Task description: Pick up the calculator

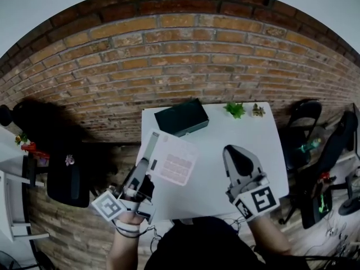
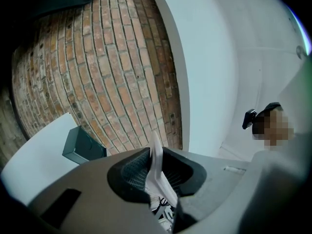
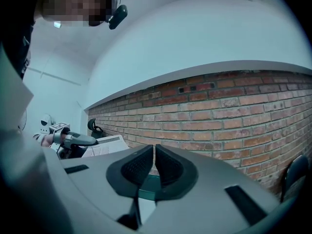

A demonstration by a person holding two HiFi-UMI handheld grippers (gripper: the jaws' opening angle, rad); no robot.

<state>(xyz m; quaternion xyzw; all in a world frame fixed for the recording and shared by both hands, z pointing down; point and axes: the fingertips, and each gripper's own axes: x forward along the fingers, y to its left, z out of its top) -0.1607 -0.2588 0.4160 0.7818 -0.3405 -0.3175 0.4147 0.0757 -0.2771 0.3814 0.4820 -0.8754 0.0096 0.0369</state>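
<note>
Left hand-held gripper [image 2: 155, 172] pinching calculator [image 1: 171, 163] by its edge, lifted off bench [image 1: 236, 136]. Pickup looks done imo. Right hand-held gripper [image 3: 152, 165] pressed together, empty.

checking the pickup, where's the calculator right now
Head view: the calculator is held in the left gripper at the table's left edge, near side of the dark box.

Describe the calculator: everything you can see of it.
The calculator is a thin, flat, white slab, plastic by its look, with a grid of pale pinkish keys on its face. The left gripper is clamped on its left edge, which stands as a narrow white strip between the jaws. It is tilted over the left part of the white table and seems lifted off it, though that is not certain. Nothing else touches it.
</note>
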